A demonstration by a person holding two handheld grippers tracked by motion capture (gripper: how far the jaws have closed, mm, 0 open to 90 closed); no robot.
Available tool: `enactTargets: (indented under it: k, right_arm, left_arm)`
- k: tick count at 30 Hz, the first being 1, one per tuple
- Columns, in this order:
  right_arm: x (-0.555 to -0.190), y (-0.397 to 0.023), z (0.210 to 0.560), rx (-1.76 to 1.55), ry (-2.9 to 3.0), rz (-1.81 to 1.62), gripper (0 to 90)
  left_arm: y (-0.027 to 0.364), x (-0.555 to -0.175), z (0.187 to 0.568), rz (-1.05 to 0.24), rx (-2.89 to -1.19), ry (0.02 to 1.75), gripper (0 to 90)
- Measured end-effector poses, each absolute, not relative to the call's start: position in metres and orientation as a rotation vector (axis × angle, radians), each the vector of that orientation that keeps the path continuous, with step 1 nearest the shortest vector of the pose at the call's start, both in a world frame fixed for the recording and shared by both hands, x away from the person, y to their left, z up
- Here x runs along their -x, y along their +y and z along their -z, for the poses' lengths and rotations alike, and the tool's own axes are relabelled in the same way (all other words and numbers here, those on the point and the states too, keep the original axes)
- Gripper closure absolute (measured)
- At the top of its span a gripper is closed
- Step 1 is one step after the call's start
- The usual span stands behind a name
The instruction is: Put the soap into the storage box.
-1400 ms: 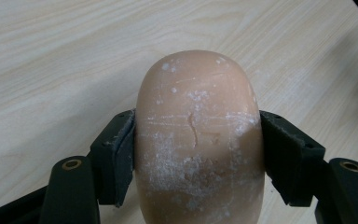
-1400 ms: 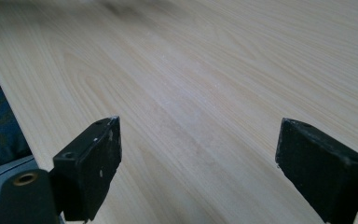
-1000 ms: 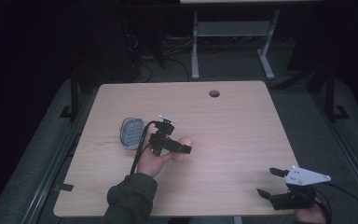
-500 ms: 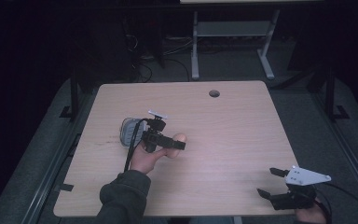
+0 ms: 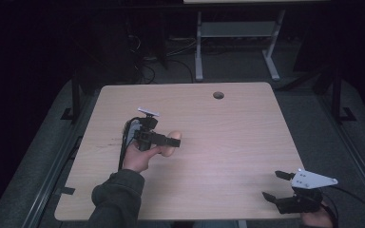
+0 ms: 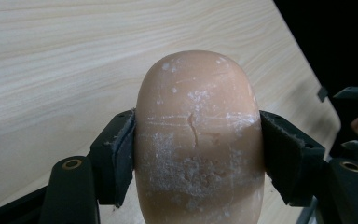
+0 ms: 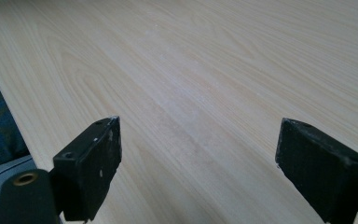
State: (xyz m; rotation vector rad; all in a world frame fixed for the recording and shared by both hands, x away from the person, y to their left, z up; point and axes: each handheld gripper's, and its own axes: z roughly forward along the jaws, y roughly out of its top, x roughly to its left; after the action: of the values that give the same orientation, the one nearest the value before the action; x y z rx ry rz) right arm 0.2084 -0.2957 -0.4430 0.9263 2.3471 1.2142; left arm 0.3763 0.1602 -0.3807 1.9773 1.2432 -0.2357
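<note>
A tan oval bar (image 6: 196, 107), scuffed with white marks, is clamped crosswise between the pads of my left gripper (image 6: 196, 154). In the high view the left gripper (image 5: 170, 141) holds this bar (image 5: 169, 151) above the left half of the wooden table (image 5: 228, 142), jaws pointing right. A grey dish-like object (image 5: 131, 128) lies just behind the gripper, mostly hidden by it. At the near right corner my right gripper (image 5: 272, 185) stands open. Its jaws (image 7: 198, 163) are wide apart over bare wood (image 7: 205, 70).
A round cable hole (image 5: 218, 95) sits near the table's far edge. A white metal frame (image 5: 237, 33) stands on the dark floor beyond. The right gripper (image 6: 354, 116) shows at the right edge of the left gripper view. The table's near edge (image 7: 9, 116) runs close by the right gripper.
My left gripper has carried the tan bar a little to the left and farther away, so it now covers most of the grey object. The right gripper has stayed put.
</note>
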Motion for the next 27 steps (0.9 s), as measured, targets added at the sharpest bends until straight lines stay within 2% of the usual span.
enactTargets:
  k: [27]
  right_arm:
    - [-0.209, -0.296, 0.443, -0.940, 2.347, -1.209, 13.8]
  left_arm:
    - [0.225, -0.400, 0.377, 0.242, -1.855, 1.356, 32.4]
